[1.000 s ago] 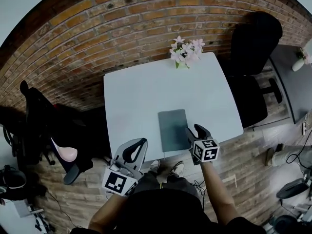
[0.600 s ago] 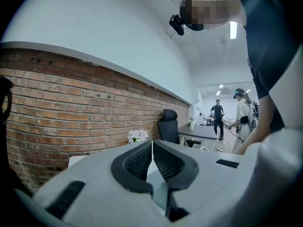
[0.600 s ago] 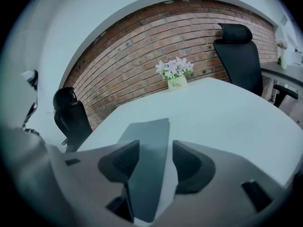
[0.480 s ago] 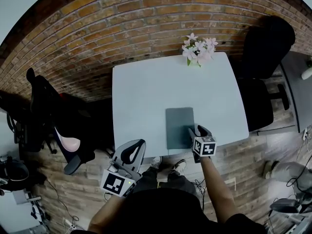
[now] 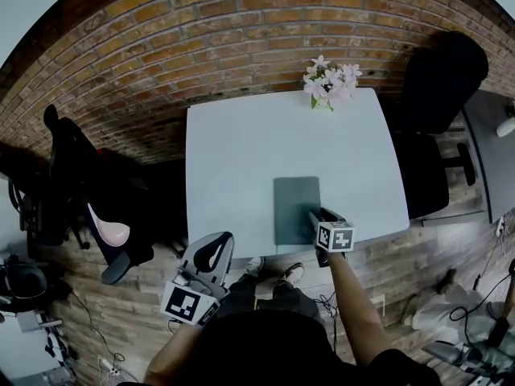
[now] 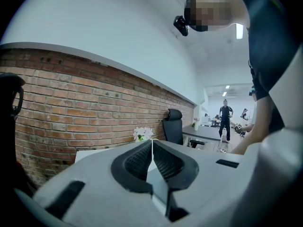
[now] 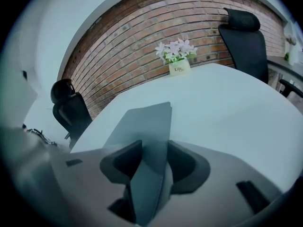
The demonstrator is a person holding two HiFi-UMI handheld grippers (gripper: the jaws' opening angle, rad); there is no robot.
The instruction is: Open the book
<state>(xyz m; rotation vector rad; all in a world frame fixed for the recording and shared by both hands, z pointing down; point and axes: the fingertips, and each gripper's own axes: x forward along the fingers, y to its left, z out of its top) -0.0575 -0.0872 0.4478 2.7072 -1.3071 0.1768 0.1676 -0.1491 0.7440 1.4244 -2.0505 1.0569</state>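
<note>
Right claw (image 5: 319, 213), jaws wide, just closing, straddles flat slate-grey book (image 5: 294, 206); left claw (image 5: 224, 238) pinched together.

Left gripper (image 5: 217, 248): you hold it low at your left side, pointing roughly level. Its jaws are together with the tips meeting, and nothing sits between them. Your left forearm (image 5: 170, 354) angles out from your torso.

Right gripper (image 5: 319, 215): you hold it forward on an almost straight right forearm (image 5: 354, 312), tipped steeply downward. Its jaws stand apart and have just been closing. The near edge of the book (image 7: 142, 126) runs up the gap between them, close to the left pad, with no clear press from either pad.
</note>
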